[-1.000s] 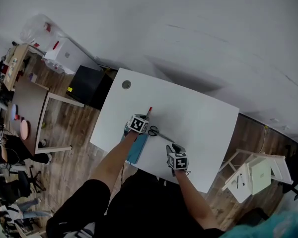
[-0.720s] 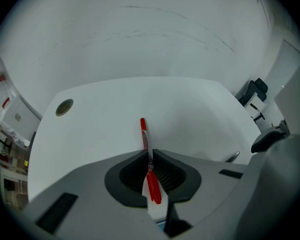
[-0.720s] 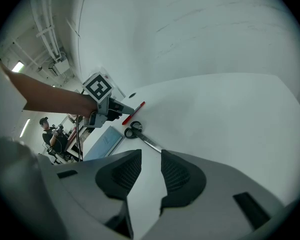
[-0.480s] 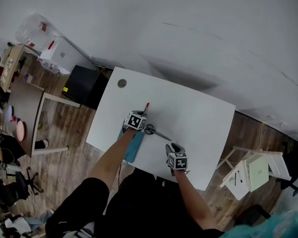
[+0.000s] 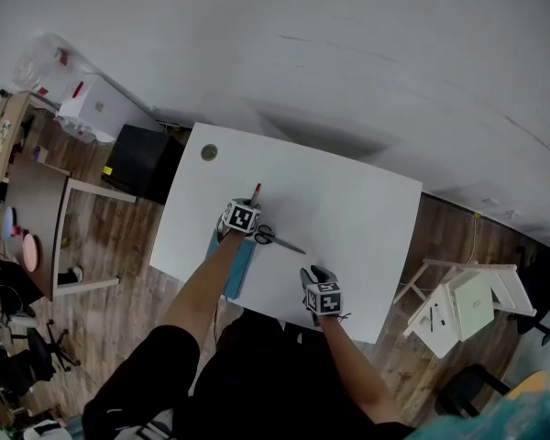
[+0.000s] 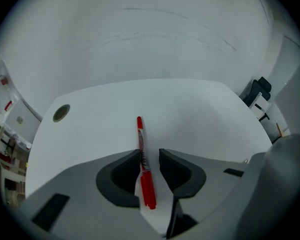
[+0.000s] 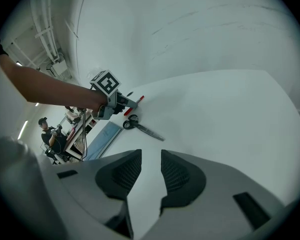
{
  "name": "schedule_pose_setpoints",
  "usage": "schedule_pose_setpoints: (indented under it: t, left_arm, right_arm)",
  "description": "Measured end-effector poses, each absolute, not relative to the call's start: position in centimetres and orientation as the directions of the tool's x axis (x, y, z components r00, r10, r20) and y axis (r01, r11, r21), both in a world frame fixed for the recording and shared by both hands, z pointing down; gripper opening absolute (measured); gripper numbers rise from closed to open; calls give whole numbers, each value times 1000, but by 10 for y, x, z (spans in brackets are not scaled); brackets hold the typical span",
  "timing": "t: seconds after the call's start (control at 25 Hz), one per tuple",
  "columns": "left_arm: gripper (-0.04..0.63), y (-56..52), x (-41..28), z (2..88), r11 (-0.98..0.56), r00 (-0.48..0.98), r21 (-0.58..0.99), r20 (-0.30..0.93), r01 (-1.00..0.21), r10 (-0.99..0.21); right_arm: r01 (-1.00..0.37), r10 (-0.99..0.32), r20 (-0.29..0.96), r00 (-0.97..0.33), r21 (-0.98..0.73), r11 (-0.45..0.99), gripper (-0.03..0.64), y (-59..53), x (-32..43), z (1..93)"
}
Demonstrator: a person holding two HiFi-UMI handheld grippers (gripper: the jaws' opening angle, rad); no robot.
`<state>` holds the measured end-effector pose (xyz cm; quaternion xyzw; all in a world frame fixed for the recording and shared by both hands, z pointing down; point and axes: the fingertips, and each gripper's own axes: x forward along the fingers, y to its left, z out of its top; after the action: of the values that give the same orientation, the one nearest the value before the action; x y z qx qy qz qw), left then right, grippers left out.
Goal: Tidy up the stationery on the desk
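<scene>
A red pen point(image 6: 140, 146) lies on the white desk point(image 5: 348, 209), its near end between my left gripper's point(image 6: 150, 156) jaws. Those jaws have just been opening; the pen rests against the left pad with a gap on its right, so they are open. In the head view the left gripper point(image 5: 247, 203) is at the desk's left-middle, over the red pen point(image 5: 254, 191). Black-handled scissors point(image 5: 277, 239) lie just right of it. My right gripper point(image 5: 313, 275) hovers near the front edge, open and empty, with its jaws point(image 7: 151, 164) looking towards the scissors point(image 7: 142, 126).
A blue notebook point(image 5: 231, 259) lies at the desk's front-left edge under the left forearm, and shows again as the blue notebook point(image 7: 104, 139) in the right gripper view. A round cable hole point(image 5: 209, 152) is at the far-left corner. A black cabinet point(image 5: 139, 161) stands left of the desk.
The left gripper stays over the pen's near end. The right gripper has drifted slightly away from the scissors. The head view has shifted a little.
</scene>
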<state>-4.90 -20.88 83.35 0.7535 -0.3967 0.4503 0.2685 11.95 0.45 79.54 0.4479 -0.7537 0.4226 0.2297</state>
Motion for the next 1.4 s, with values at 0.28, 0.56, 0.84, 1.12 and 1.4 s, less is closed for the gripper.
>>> schedule_pose_setpoints:
  t: [0.28, 0.56, 0.84, 1.12, 1.4]
  left_arm:
    - [67, -204, -48, 835, -566, 292, 82, 910, -820, -292]
    - [51, -186, -48, 832, -541, 322, 138, 909, -830, -263]
    - [51, -148, -34, 804, -481, 401, 231, 869, -846, -289]
    - [51, -73, -39, 798, -369, 435, 317, 849, -873, -299]
    - [51, -3, -51, 814, -324, 420, 326, 863, -888, -283]
  right_arm:
    - [-865, -480, 720, -500, -437, 246, 135, 8, 119, 794]
    - [-856, -483, 707, -517, -442, 270, 135, 13, 112, 790]
    - [-842, -491, 687, -535, -479, 248, 135, 12, 108, 792]
    - [-822, -477, 669, -570, -472, 318, 135, 5, 72, 782]
    - [-825, -476, 674, -564, -473, 308, 135, 23, 52, 781]
